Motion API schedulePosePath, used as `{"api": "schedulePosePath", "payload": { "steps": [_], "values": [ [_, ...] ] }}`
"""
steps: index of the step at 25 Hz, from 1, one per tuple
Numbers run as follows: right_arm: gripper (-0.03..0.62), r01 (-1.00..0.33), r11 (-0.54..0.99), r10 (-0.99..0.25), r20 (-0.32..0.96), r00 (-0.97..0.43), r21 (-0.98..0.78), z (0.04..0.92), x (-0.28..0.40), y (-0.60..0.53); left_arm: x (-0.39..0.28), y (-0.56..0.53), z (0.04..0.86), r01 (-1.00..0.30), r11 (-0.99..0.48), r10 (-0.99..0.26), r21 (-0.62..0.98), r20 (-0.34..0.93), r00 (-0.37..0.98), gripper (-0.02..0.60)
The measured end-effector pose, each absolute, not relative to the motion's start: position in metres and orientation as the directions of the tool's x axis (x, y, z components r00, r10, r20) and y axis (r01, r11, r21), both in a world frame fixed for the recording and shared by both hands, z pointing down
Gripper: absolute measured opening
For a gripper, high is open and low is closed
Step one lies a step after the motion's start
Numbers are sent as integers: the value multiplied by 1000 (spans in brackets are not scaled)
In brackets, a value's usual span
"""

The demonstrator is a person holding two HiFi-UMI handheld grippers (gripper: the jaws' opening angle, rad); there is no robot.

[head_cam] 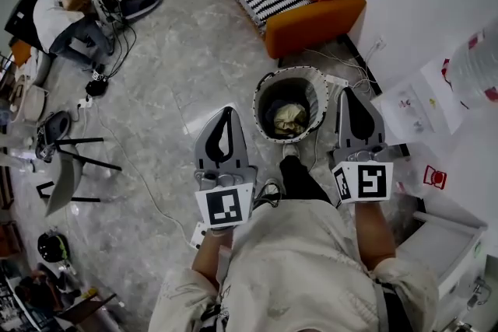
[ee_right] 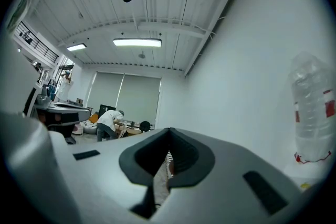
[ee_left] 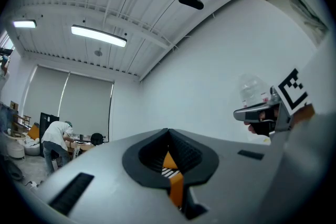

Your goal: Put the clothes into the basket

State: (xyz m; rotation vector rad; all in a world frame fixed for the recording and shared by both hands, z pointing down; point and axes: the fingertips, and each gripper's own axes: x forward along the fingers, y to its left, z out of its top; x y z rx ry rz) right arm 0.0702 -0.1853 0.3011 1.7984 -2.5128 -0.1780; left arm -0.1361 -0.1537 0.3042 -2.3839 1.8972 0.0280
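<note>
A round basket [head_cam: 268, 89] with a white mesh rim stands on the floor in front of me in the head view. Crumpled yellowish clothes [head_cam: 290, 119] lie inside it. My left gripper [head_cam: 226, 113] hovers just left of the basket and my right gripper [head_cam: 348, 92] just right of it. Both point level and away from me. Their jaws are shut with nothing between them. In the left gripper view the left gripper [ee_left: 168, 131] shows only a thin slit with orange behind it. The right gripper [ee_right: 168, 130] looks the same in its own view.
An orange sofa [head_cam: 315, 19] with a striped cover stands beyond the basket. A white table [head_cam: 459, 128] with papers and a plastic bottle [head_cam: 475, 62] is at my right. Cables, a chair [head_cam: 66, 167] and a person [head_cam: 58, 15] bent over a desk are far left.
</note>
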Motion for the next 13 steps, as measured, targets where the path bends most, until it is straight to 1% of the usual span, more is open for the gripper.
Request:
{"api": "schedulePosePath", "payload": {
  "steps": [13],
  "values": [
    [-12,-936,320,-946,-15,-325,147,305,71,-189,-136,-157,310,-970,-233,-969,-72,-62,238,3]
  ]
}}
